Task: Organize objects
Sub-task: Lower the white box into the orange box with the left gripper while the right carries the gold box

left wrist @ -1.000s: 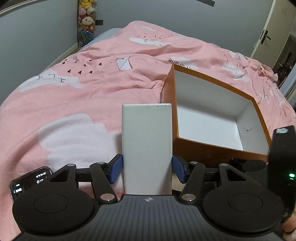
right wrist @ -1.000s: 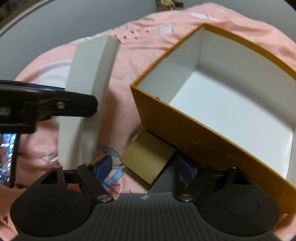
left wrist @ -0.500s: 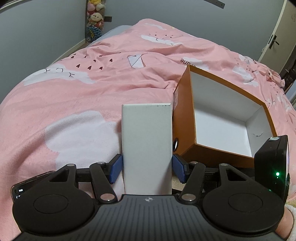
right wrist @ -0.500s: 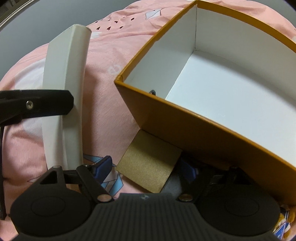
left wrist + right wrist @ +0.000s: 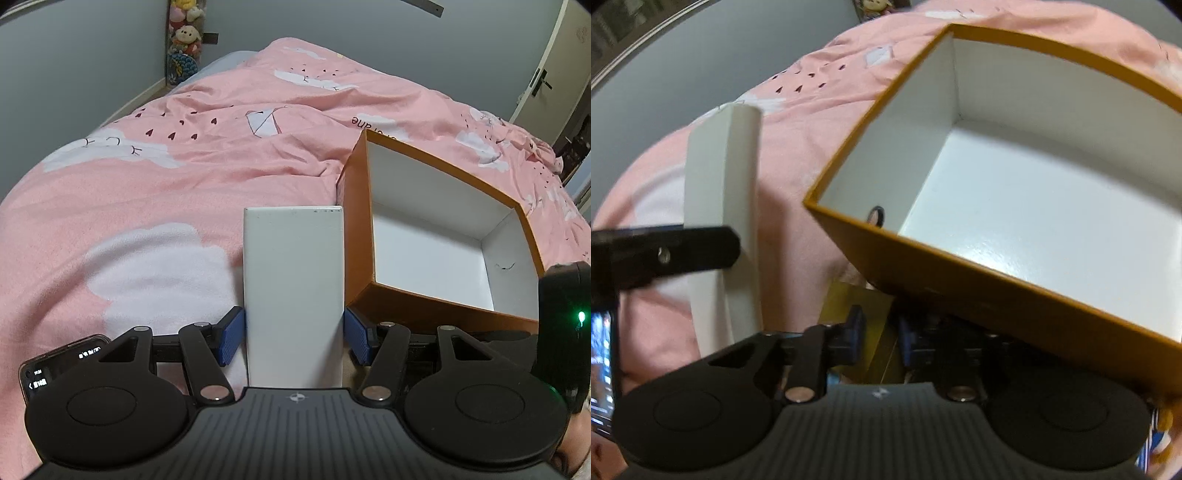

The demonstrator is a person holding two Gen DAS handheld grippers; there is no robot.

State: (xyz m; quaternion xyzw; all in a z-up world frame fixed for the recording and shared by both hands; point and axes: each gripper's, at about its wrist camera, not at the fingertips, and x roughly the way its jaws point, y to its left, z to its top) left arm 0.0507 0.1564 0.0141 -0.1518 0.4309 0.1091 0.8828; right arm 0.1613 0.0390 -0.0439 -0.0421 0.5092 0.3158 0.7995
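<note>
My left gripper [image 5: 294, 338] is shut on a white rectangular box [image 5: 293, 288], held upright above the pink bed just left of an open orange box [image 5: 439, 236] with a white inside. In the right wrist view the white box [image 5: 733, 206] stands at the left with the left gripper's finger [image 5: 698, 249] across it. My right gripper [image 5: 881, 338] is shut on a small gold box [image 5: 858, 306] that lies low, partly under the orange box's [image 5: 1015, 288] near wall.
A pink duvet [image 5: 184, 177] with white clouds covers the bed. A phone [image 5: 55, 365] lies at the lower left. Plush toys [image 5: 184, 33] hang on the far wall. A door [image 5: 546, 74] is at the far right.
My right gripper has closed from open onto the gold box. The left gripper keeps its hold on the white box and has shifted slightly beside the orange box.
</note>
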